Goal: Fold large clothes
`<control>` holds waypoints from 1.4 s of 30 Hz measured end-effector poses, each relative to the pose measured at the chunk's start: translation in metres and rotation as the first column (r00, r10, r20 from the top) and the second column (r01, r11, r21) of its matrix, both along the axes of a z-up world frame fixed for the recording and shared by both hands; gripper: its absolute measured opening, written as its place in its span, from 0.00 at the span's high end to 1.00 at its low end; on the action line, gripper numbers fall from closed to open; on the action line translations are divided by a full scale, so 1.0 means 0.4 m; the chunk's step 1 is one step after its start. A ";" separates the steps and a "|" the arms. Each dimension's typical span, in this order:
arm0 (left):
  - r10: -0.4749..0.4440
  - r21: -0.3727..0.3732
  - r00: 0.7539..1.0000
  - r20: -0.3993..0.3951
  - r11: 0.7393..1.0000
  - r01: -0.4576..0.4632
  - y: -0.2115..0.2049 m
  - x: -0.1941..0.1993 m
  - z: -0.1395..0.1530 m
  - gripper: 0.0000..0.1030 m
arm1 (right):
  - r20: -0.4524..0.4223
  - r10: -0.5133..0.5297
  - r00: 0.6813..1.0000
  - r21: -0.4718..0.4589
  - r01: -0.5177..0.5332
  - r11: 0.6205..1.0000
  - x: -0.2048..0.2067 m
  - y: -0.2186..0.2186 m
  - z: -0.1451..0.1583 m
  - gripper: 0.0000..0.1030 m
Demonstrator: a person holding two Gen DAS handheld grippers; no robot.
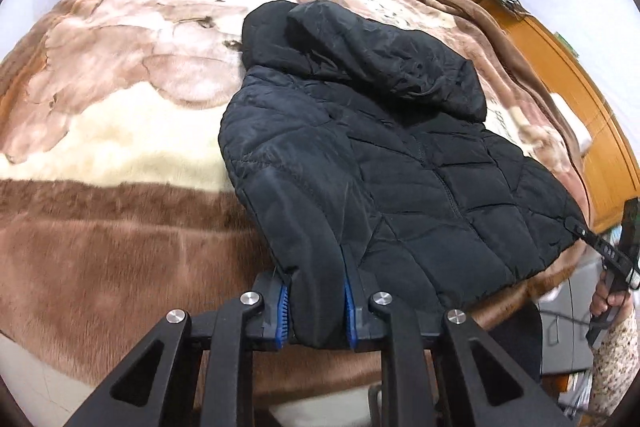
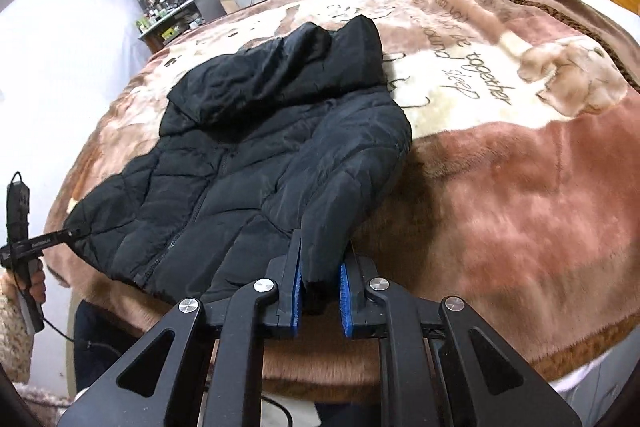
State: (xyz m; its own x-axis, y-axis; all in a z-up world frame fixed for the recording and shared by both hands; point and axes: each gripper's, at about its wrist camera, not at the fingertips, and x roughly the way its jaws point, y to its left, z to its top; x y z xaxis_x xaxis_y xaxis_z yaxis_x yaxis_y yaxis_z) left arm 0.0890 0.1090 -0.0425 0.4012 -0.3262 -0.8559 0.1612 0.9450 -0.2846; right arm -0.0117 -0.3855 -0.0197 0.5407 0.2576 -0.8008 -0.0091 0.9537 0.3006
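Bed [image 1: 100, 227] under plush brown-and-cream blanket [image 2: 520, 187] (puppy print, cursive lettering). Black quilted hooded jacket [image 1: 400, 167] lies front up near bed's front edge, hood [image 2: 280, 67] farthest away. Left claw [image 1: 315, 311] grips one sleeve cuff between blue pads; right claw [image 2: 320, 297] grips other cuff.

the hooded puffer jacket [image 1: 400, 163] is quilted black nylon-like cloth with a faint sheen. the blanket [image 1: 120, 227] on the bed is plush, furry fleece. each gripper [image 1: 316, 311] [image 2: 319, 297] is matt black plastic with ridged blue pads [image 1: 283, 311] and shiny metal pins. the headboard [image 1: 580, 99] is glossy wood.
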 end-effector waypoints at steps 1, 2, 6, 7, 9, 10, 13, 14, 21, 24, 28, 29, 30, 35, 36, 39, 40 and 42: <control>-0.004 0.001 1.000 -0.001 1.000 0.004 0.002 -0.007 0.003 0.79 | -0.001 0.001 1.000 0.002 -0.001 1.000 -0.004 0.002 0.003 0.86; -0.010 0.000 1.000 -0.005 1.000 0.010 0.002 -0.019 0.007 0.79 | -0.001 0.005 1.000 0.003 -0.005 1.000 -0.019 0.002 0.009 0.86; -0.019 -0.018 1.000 -0.012 1.000 0.019 0.008 -0.051 0.020 0.79 | 0.000 0.027 1.000 -0.010 -0.027 1.000 -0.049 0.006 0.028 0.86; -0.016 -0.031 1.000 -0.013 0.999 0.016 0.014 -0.058 0.024 0.79 | 0.000 0.028 1.000 -0.007 -0.028 1.000 -0.052 0.003 0.033 0.86; -0.018 -0.053 1.000 -0.014 0.998 0.017 0.017 -0.052 0.042 0.79 | 0.008 0.030 1.000 0.004 -0.030 1.000 -0.048 0.002 0.049 0.86; -0.017 -0.055 1.000 -0.007 0.998 0.016 0.020 -0.051 0.049 0.79 | 0.012 0.029 1.000 0.008 -0.029 1.000 -0.043 0.000 0.055 0.86; -0.016 -0.073 1.000 0.008 0.997 0.016 0.027 -0.010 0.081 0.79 | 0.027 0.031 0.999 0.017 -0.032 0.999 -0.007 0.001 0.081 0.86; -0.007 -0.087 1.000 0.010 0.996 0.007 0.029 0.001 0.087 0.79 | 0.034 0.029 0.999 0.020 -0.030 0.999 0.005 0.000 0.089 0.86; 0.024 -0.109 0.999 0.034 0.994 -0.020 0.016 0.126 0.145 0.79 | 0.058 0.033 0.998 0.026 -0.034 0.999 0.120 0.004 0.137 0.86; 0.030 -0.112 0.998 0.059 0.993 -0.023 0.005 0.181 0.166 0.78 | 0.062 0.021 0.998 0.020 -0.022 1.000 0.163 0.000 0.143 0.86; 0.037 -0.083 0.995 0.096 0.996 -0.029 -0.011 0.250 0.180 0.77 | 0.069 0.008 0.998 0.002 -0.009 1.000 0.231 0.002 0.152 0.86; 0.041 -0.083 0.994 0.097 0.996 -0.033 -0.015 0.269 0.181 0.77 | 0.069 0.003 0.998 0.001 -0.003 1.000 0.256 0.002 0.153 0.86; 0.049 -0.089 0.995 0.090 0.995 -0.041 -0.015 0.282 0.180 0.77 | 0.070 0.001 0.998 -0.001 -0.001 1.000 0.273 0.002 0.154 0.86; 0.090 -0.100 0.992 0.085 0.992 -0.082 -0.022 0.372 0.173 0.76 | 0.066 -0.034 0.997 -0.005 0.035 0.999 0.358 -0.006 0.148 0.86; 0.106 -0.098 0.990 0.088 0.990 -0.098 -0.023 0.395 0.171 0.76 | 0.060 -0.043 0.997 -0.007 0.044 0.999 0.383 -0.010 0.143 0.86; 0.141 -0.101 0.987 0.081 0.986 -0.132 -0.026 0.455 0.155 0.70 | 0.038 -0.079 0.996 0.001 0.079 0.997 0.451 -0.024 0.120 0.86; 0.158 -0.080 0.984 0.080 0.985 -0.151 -0.027 0.481 0.144 0.60 | 0.032 -0.083 0.996 0.010 0.083 0.997 0.470 -0.028 0.113 0.85; 0.196 -0.008 0.976 0.093 0.981 -0.196 -0.027 0.521 0.130 0.40 | 0.010 -0.114 0.993 -0.010 0.114 0.993 0.517 -0.029 0.094 0.82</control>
